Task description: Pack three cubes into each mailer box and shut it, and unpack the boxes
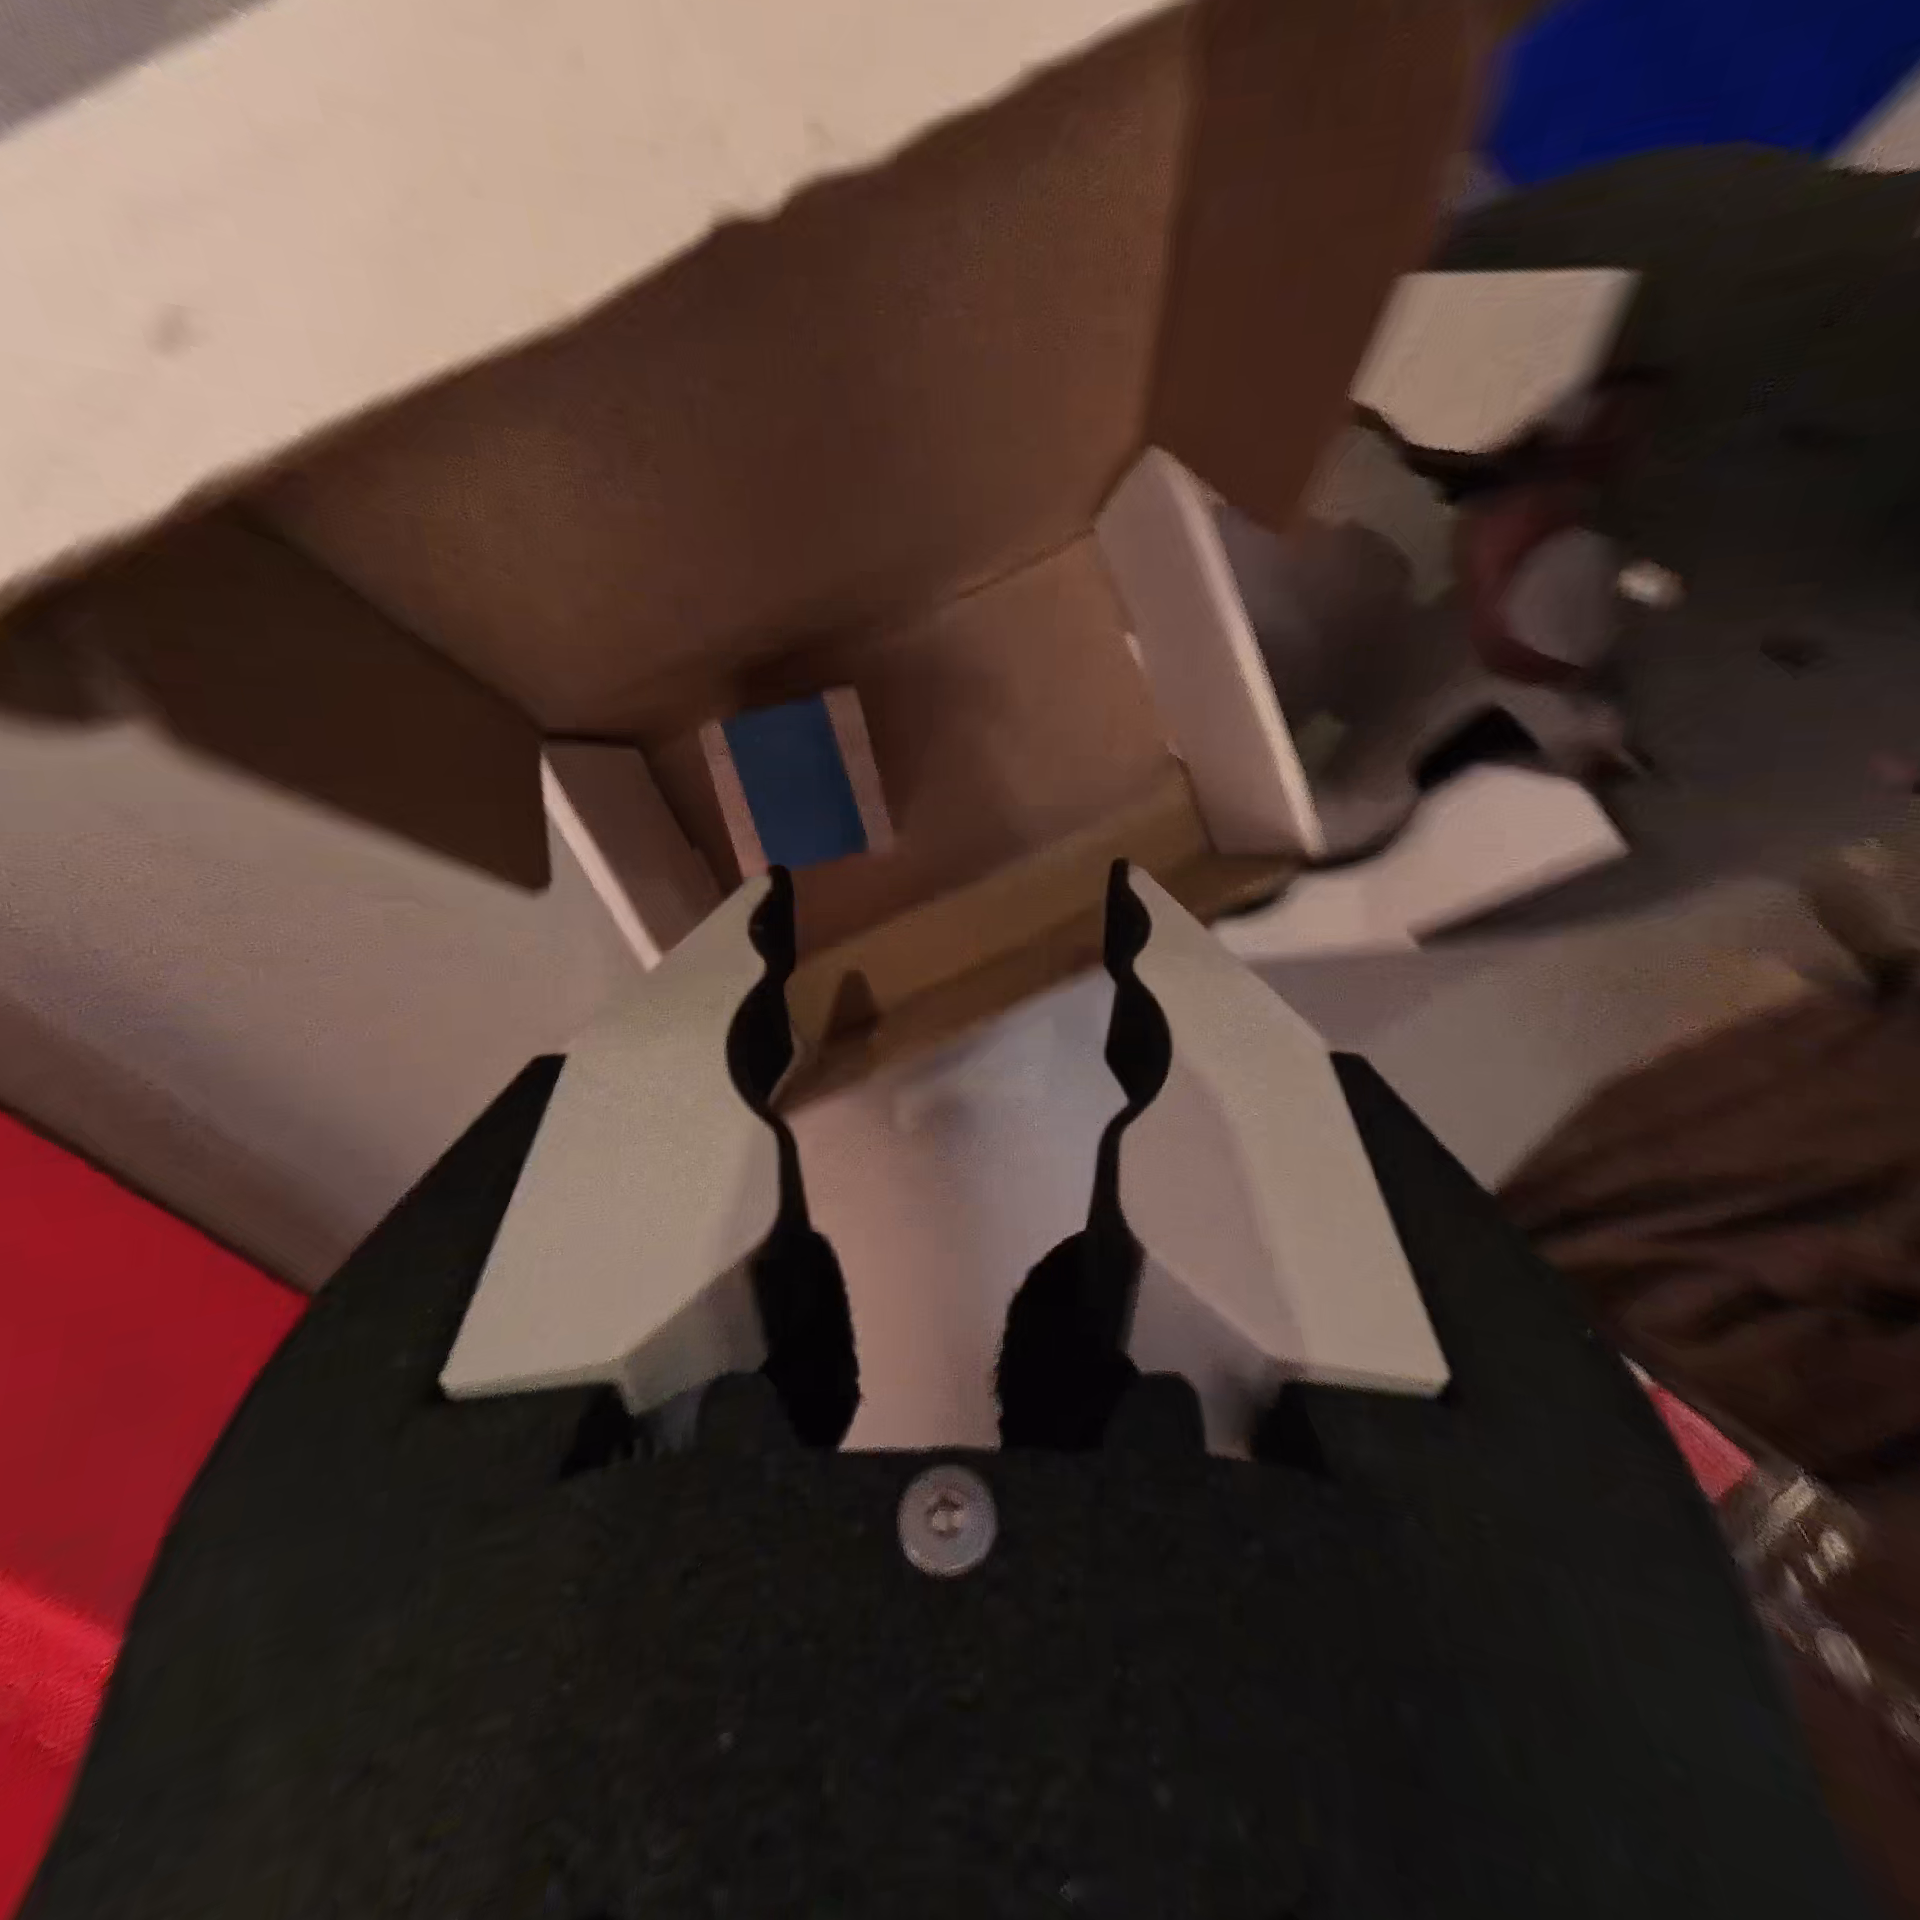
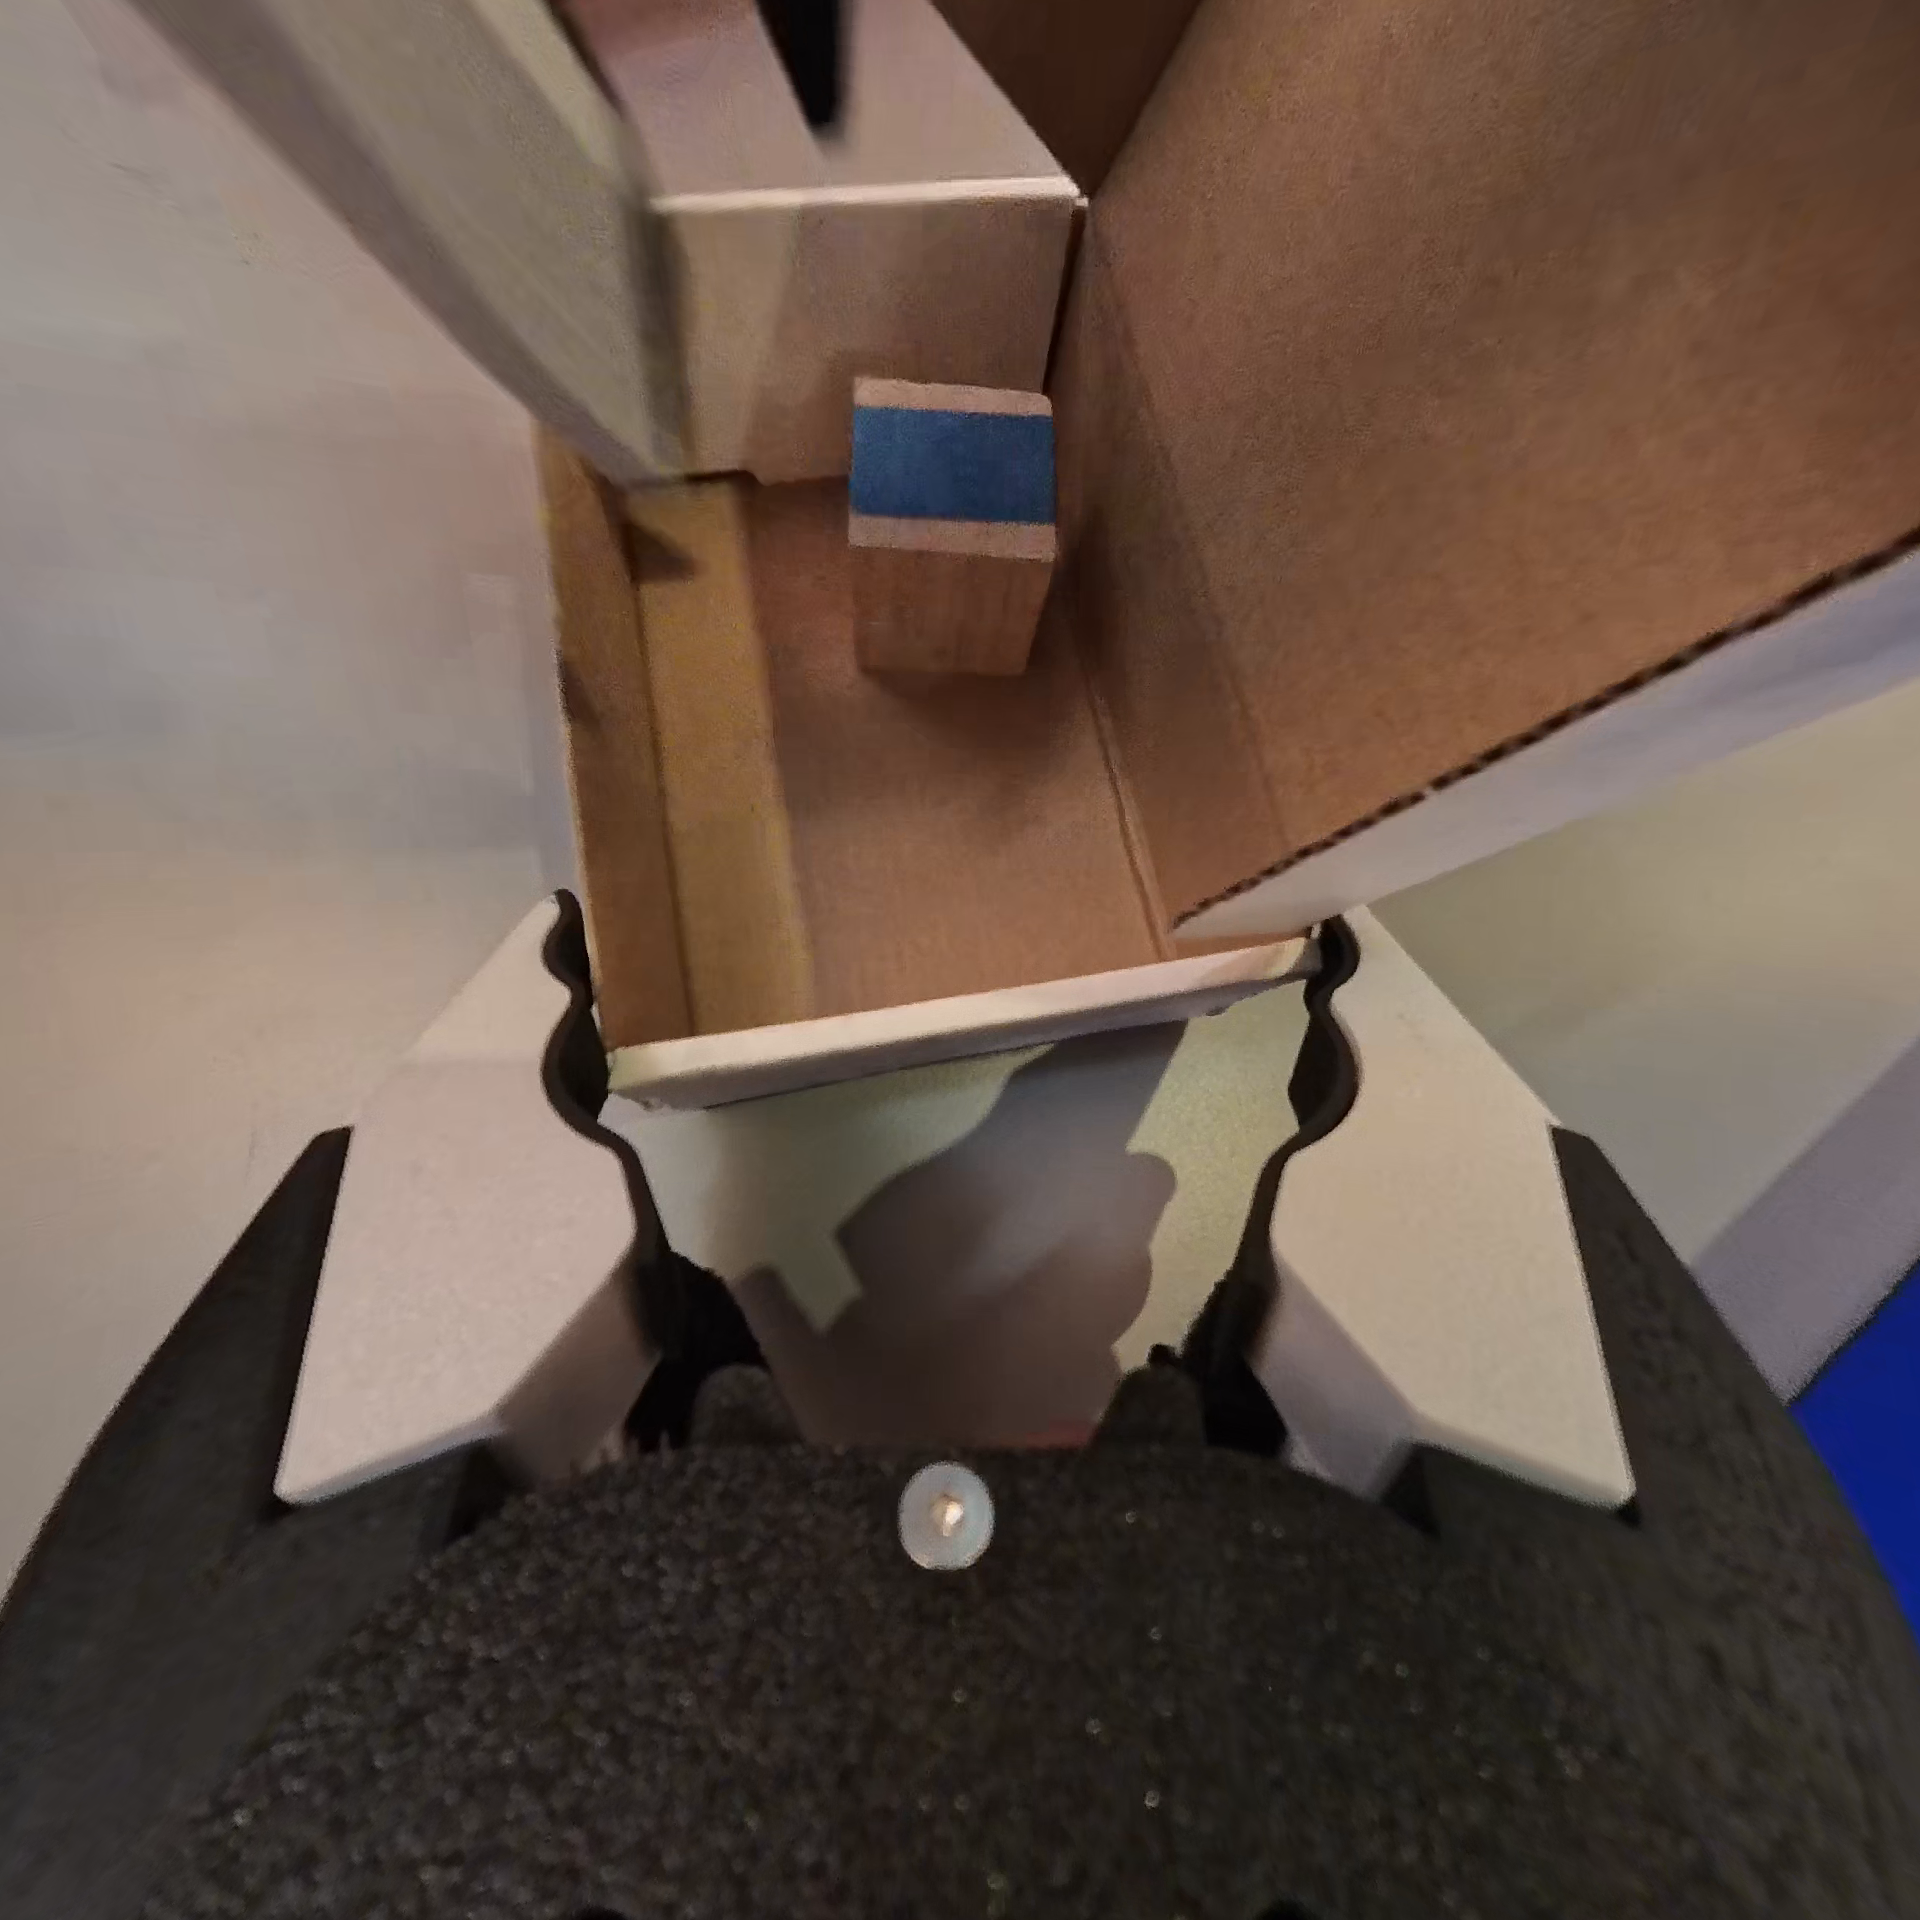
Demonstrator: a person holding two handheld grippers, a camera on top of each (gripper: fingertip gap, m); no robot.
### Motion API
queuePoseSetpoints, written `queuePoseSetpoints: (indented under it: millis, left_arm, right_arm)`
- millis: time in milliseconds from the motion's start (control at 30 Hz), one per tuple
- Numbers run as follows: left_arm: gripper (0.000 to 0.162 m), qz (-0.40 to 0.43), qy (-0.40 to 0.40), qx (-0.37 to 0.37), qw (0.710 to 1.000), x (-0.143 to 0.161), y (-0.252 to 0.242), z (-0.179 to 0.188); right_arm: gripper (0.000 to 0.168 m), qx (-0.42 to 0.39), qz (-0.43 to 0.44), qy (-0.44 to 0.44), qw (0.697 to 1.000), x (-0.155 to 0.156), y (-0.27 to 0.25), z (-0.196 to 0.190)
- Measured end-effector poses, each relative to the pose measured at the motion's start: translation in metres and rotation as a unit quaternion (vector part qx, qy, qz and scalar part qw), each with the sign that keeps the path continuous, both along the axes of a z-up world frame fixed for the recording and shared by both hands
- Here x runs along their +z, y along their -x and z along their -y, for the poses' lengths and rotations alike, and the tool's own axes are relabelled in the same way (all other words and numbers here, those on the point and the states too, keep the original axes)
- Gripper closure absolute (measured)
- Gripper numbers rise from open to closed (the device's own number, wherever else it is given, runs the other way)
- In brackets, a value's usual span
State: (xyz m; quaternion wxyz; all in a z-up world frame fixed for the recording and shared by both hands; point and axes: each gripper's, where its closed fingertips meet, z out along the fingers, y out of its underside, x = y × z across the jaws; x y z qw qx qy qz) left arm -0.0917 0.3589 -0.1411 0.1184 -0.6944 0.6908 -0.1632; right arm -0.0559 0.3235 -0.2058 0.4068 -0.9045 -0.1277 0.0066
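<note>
Right wrist view: wide jaws straddle mailer box [image 2: 935,1049].

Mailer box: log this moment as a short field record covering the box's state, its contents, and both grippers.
box: white mailer box with brown inside, lid raised
contents: one wooden cube with a blue band, at the far end; no other cube visible
left gripper: open, fingers at the box's front wall, gripping nothing
right gripper: fingers spread wide on either side of the box's near end; contact unclear
image quality: left wrist view blurred
</note>
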Motion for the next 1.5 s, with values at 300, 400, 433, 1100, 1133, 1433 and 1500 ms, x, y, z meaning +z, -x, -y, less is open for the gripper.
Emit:
queuePoseSetpoints:
  millis: [300,400,433,1100,1133,1433,1500]
  left_arm:
    - [0.109,0.008,-0.033,0.006,0.999,0.069,0.141,-0.122]
    - [0.107,-0.013,-0.065,-0.046,0.997,0.049,0.171,-0.167]
    - [0.108,-0.031,-0.052,-0.067,0.996,0.036,0.18,-0.171]
    - [0.105,-0.178,0.035,0.023,0.983,-0.05,0.199,-0.214]
    - [0.106,-0.168,0.032,0.049,0.984,-0.048,0.196,-0.216]
    - [0.098,-0.188,0.085,0.334,0.92,-0.055,0.211,-0.211]
    - [0.089,-0.184,0.093,0.352,0.913,-0.055,0.21,-0.206]
  right_arm:
    - [0.035,0.0,0.006,0.004,1.0,-0.001,0.0,0.001]
    - [0.034,0.0,0.002,0.005,1.0,-0.001,0.0,0.001]
    - [0.034,0.0,0.002,0.005,1.0,-0.001,0.0,0.001]
    - [0.035,0.001,-0.004,0.002,1.0,0.0,0.002,0.001]
    - [0.035,0.001,-0.006,0.001,1.0,0.0,0.001,0.001]
    - [0.035,0.003,-0.001,0.003,1.0,0.0,0.002,0.001]
    - [0.034,0.003,-0.001,0.003,1.0,0.0,0.002,0.001]
